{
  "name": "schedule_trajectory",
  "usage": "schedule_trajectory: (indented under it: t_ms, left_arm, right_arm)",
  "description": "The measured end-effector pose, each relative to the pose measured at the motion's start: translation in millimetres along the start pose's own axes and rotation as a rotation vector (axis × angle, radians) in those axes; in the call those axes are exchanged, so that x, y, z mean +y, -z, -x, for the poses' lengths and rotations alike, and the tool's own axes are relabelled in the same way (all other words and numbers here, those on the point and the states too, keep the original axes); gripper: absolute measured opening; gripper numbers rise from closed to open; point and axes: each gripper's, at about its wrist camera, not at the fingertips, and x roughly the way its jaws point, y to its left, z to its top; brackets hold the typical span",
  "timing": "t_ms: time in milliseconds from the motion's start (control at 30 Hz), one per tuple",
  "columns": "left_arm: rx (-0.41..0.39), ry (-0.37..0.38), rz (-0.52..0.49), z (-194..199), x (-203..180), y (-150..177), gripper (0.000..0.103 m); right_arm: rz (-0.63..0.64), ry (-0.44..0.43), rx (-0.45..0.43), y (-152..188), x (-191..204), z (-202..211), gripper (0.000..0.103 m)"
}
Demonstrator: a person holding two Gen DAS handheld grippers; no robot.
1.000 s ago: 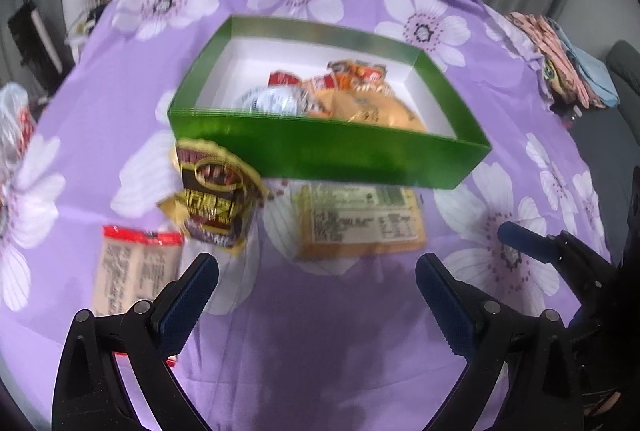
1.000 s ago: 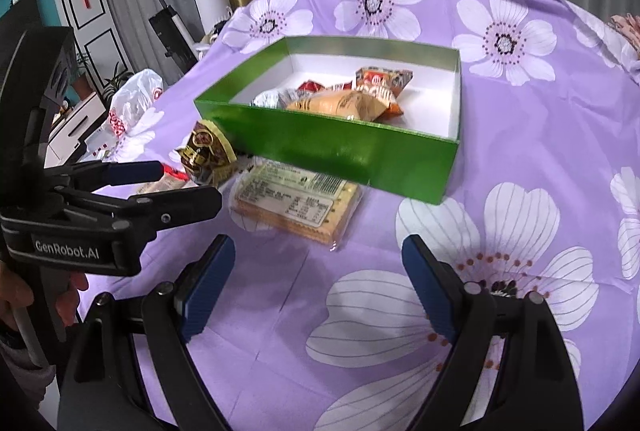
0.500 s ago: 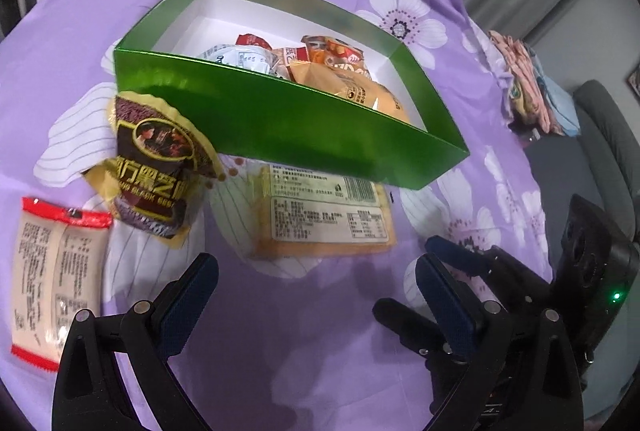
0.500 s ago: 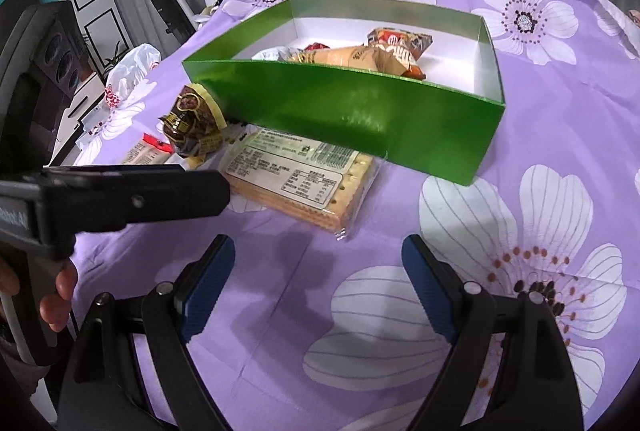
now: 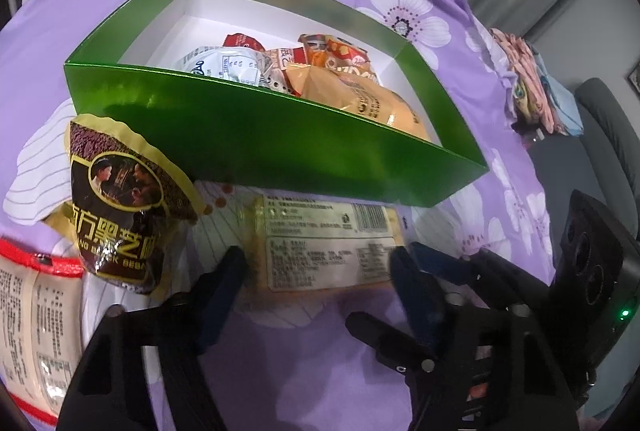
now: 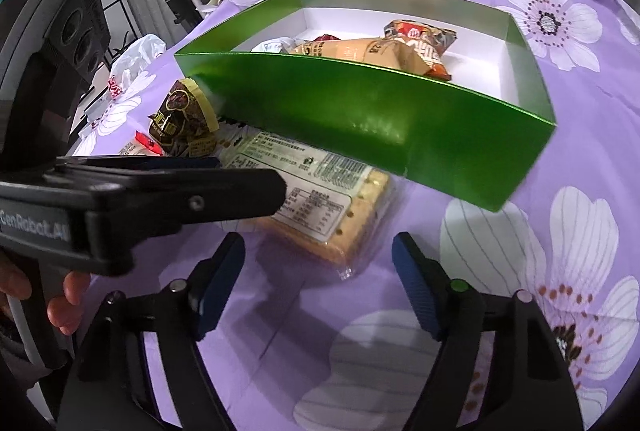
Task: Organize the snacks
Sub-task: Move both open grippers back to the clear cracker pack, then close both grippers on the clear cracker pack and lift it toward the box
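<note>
Left wrist view: both grippers gape wide beside the flat cracker packet (image 5: 328,245), its pale printed label facing up.

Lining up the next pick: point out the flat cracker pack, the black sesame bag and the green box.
cracker pack (image 5: 328,251), left wrist view, on its white label.
black sesame bag (image 5: 120,207), left wrist view, on its printed front.
green box (image 6: 360,119), right wrist view, on its near outer wall.

Floral tablecloth (image 5: 304,359) (purple); box (image 5: 280,147); packets (image 5: 328,247)
</note>
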Motion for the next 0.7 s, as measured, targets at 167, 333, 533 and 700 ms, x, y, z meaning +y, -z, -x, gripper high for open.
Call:
schedule_trajectory:
  t_ms: [167, 333, 533, 700]
  left_arm:
    - [0.003, -0.011, -0.001, -2.9, 2.9, -2.4, 0.057]
    - [0.002, -0.014, 0.0, -2.3, 3.6, -0.9, 0.056]
    - [-0.001, -0.054, -0.001, 3.6, -4.0, 3.0, 0.056]
    - [-0.019, -0.058, -0.022, 16.3, -14.4, 7.7, 0.056]
  right_arm:
    - [0.005, -0.011, -0.003, -4.2, -2.0, -3.3, 0.061]
    - [0.002, -0.012, -0.006, -5.8, -7.1, -3.3, 0.049]
    - [-0.001, -0.015, -0.017, -4.0, -3.9, 1.2, 0.047]
    - [-0.008, -0.022, -0.037, 1.2, -0.1, 12.9, 0.046]
